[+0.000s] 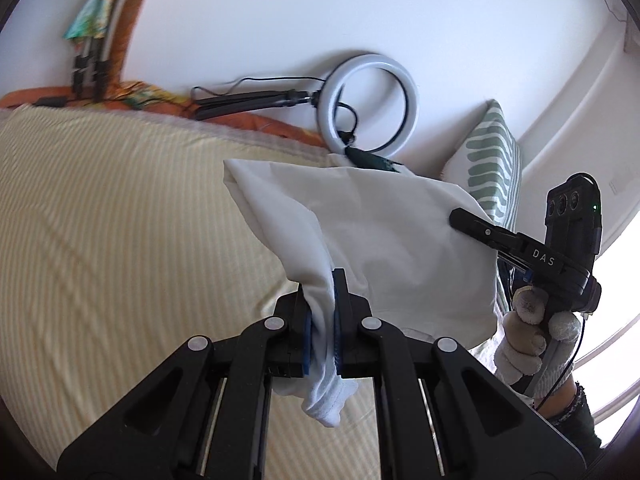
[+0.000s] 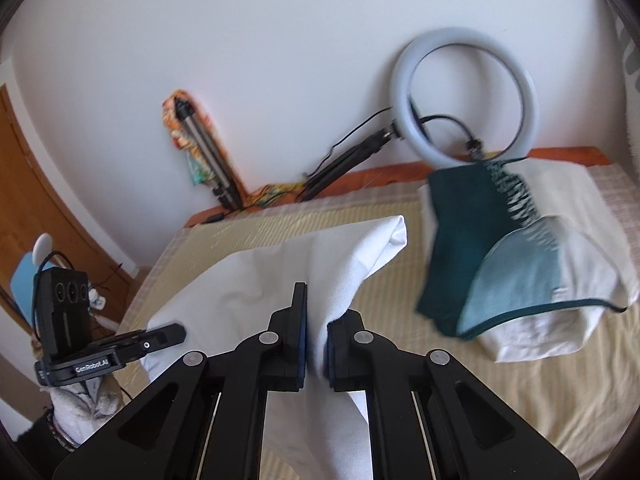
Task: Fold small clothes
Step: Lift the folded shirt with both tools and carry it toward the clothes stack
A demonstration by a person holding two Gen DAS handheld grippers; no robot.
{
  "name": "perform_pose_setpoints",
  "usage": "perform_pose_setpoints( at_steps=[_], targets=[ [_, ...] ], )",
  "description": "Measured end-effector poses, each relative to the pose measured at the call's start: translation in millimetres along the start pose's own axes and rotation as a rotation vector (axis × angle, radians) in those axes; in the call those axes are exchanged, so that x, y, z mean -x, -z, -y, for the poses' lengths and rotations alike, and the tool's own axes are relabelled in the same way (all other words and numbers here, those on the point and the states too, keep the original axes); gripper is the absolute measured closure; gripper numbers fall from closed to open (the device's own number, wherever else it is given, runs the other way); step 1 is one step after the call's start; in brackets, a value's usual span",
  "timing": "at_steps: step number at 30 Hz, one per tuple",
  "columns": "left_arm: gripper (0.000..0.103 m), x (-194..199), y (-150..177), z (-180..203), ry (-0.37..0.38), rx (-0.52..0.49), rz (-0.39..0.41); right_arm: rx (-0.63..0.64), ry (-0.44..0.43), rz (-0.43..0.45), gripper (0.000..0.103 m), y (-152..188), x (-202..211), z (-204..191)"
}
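Our left gripper (image 1: 321, 312) is pinching a gathered edge of the white garment (image 1: 384, 232), with a bunch of cloth hanging down between its blue pads (image 1: 306, 334); our right gripper (image 2: 317, 328) is pinching another part of the same white garment (image 2: 256, 280), its fingers pressed together on a fold; we are holding the cloth lifted above the striped yellow bedspread (image 1: 120, 220), so it is hanging and draping between the two tools. We are seeing the right gripper's tip (image 1: 466, 218) touching the far side of the fabric in the left wrist view, with a gloved hand (image 1: 532, 332) gripping its handle; a pile of other clothes (image 2: 512, 264), dark green, pale blue and white, is lying on the bed to the right, well apart from the held garment; a ring light (image 2: 466, 96) is leaning against the white wall beside a green-patterned pillow (image 1: 494, 160).
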State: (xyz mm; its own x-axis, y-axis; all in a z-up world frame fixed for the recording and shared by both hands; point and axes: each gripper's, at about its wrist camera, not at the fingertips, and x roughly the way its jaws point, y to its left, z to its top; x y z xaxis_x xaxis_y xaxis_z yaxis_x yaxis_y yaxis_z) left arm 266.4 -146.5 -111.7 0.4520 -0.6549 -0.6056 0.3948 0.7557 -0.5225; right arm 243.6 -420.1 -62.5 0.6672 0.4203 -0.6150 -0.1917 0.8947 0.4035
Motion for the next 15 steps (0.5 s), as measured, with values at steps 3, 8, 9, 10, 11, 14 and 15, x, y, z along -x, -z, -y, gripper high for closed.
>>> perform_pose_setpoints(
  at_steps=[3, 8, 9, 10, 11, 14, 15],
  targets=[
    [0.097, -22, -13, 22, 0.022, -0.025, 0.005, -0.003, 0.032, 0.027, 0.097, -12, 13, 20],
    [0.097, -60, -36, 61, 0.051, -0.065, 0.021, -0.003, 0.087, 0.078, 0.097, -35, 29, 55],
    [0.097, -67, -40, 68, 0.054, -0.074, 0.026, -0.004, 0.096, 0.087, 0.097, -39, 32, 62],
    [0.097, -76, -45, 77, 0.057, -0.088, 0.031, -0.005, 0.105, 0.097, 0.097, -43, 34, 69],
    [0.097, -83, -48, 84, 0.057, -0.099, 0.033, -0.008, 0.118, 0.109, 0.097, -49, 36, 79],
    [0.097, -107, -59, 106, 0.060, -0.131, 0.041, -0.008, 0.147, 0.141, 0.097, -61, 42, 101],
    [0.097, -115, -62, 111, 0.063, -0.138, 0.042, -0.008, 0.159, 0.153, 0.097, -66, 43, 110]
  ],
)
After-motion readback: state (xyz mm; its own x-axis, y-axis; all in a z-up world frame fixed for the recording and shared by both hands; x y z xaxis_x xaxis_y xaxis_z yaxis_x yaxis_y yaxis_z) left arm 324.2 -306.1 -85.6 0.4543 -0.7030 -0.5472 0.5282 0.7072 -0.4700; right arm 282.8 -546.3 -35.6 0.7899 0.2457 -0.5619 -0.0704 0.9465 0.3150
